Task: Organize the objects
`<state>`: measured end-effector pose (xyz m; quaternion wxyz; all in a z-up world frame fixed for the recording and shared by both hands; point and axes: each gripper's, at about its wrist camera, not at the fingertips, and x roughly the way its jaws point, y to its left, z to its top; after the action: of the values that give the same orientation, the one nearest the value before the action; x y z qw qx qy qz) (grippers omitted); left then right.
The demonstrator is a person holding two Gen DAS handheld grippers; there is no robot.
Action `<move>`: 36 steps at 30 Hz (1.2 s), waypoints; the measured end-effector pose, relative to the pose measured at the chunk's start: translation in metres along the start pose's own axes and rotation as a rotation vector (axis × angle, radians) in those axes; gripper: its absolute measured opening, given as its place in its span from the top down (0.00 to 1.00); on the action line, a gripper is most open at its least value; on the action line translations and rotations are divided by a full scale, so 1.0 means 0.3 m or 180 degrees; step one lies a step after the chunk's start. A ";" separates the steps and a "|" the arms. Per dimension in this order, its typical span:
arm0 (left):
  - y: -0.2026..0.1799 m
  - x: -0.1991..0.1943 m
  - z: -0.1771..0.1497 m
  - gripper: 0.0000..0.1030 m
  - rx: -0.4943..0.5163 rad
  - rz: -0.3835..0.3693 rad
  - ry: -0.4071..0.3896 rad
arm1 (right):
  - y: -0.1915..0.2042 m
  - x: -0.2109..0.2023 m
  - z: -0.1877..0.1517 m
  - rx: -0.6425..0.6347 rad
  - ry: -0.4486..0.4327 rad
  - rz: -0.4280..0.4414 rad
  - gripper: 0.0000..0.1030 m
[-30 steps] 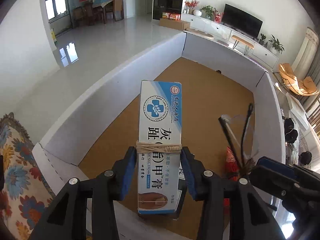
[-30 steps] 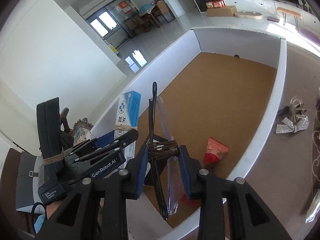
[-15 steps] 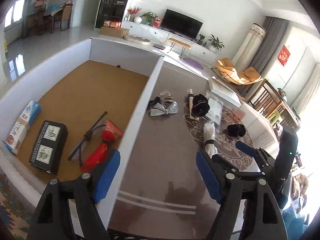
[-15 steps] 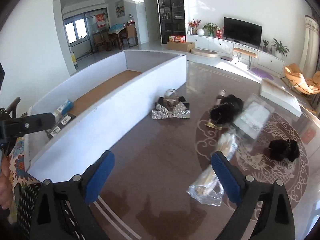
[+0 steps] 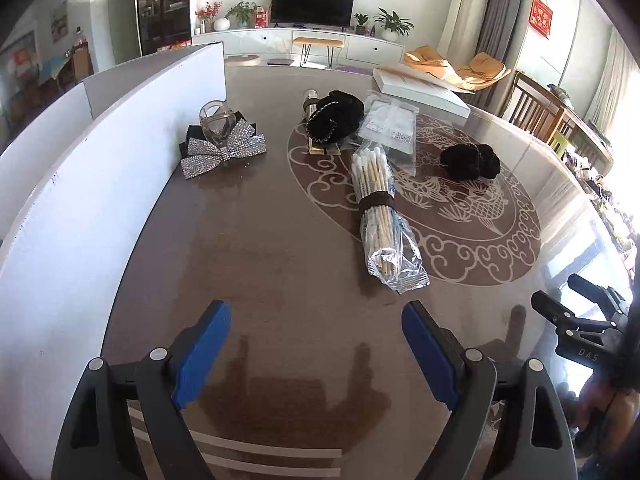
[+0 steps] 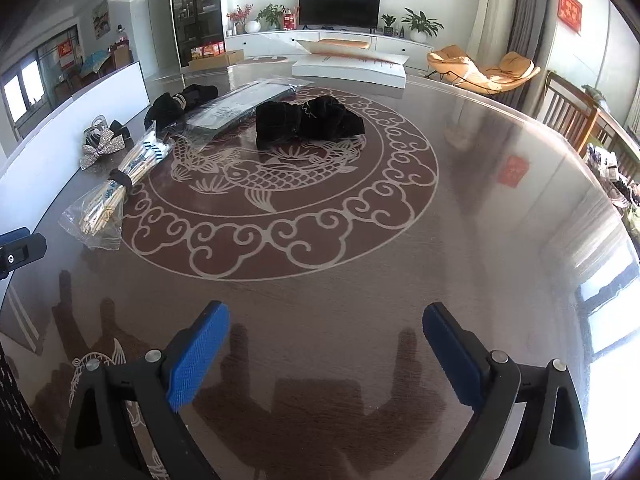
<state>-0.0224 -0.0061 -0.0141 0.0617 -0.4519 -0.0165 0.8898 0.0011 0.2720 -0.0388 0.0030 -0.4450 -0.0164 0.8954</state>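
1. Nearest in, the left tool (image 5: 316, 354) hangs spread wide over the bare desk (image 5: 280, 280) with nothing between its blue pads (image 5: 202, 354); the right tool (image 6: 326, 356) is spread just as wide and also empty, above the ring pattern on the desktop.
2. Just ahead and slightly right of the left tool lies a bag of cotton swabs (image 5: 380, 216), bound around its middle by a dark band (image 5: 376, 203). From the right tool the same bag sits ahead and well off to the left.
3. My guess is that the swabs are the next pick. Take them across the band, where the sticks are cinched tight. The loose plastic at the near end would likely slip or crumple.
4. Turn the tool so its pads straddle the bundle's narrow width, and lower until they sit low on both sides before squeezing.
5. Further ahead and left of the left tool, a sparkly bow (image 5: 224, 152) rests just beside the white box wall (image 5: 80, 208), with a clear glass piece (image 5: 216, 122) on it.
6. Straight ahead of the right tool lies a black fabric lump (image 6: 310, 120), the natural pick for that side.
7. Beyond sit a black scrunchie (image 5: 334, 116) and a flat clear packet (image 5: 390, 128).
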 end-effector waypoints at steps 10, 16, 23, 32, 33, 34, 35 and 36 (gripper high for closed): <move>0.015 0.048 -0.021 0.15 -0.0103 0.0077 0.0075 | 0.046 0.017 -0.004 -0.0115 0.0025 -0.0131 0.04; 0.038 0.069 -0.021 0.15 -0.0214 0.0119 0.0150 | 0.041 0.026 -0.004 -0.0054 0.0063 -0.0143 0.00; 0.028 0.075 -0.025 0.15 -0.0188 0.0163 0.0177 | 0.020 0.039 -0.003 0.0067 0.0129 0.0006 0.00; 0.028 0.074 -0.025 0.15 -0.0194 0.0160 0.0180 | 0.022 0.040 -0.005 0.0083 0.0135 0.0017 0.00; 0.027 0.073 -0.026 0.15 -0.0188 0.0166 0.0181 | 0.022 0.040 -0.004 0.0083 0.0135 0.0017 0.00; 0.025 0.074 -0.027 0.15 -0.0176 0.0177 0.0184 | 0.022 0.040 -0.004 0.0083 0.0135 0.0017 0.00; 0.023 0.075 -0.027 0.15 -0.0160 0.0192 0.0188 | 0.022 0.040 -0.004 0.0083 0.0135 0.0017 0.00; 0.020 0.076 -0.029 0.15 -0.0142 0.0211 0.0193 | 0.022 0.041 -0.004 0.0083 0.0135 0.0017 0.00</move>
<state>-0.0294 -0.0093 -0.0380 0.0226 -0.4802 -0.0195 0.8766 -0.0052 0.2658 -0.0495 0.0067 -0.4638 -0.0035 0.8859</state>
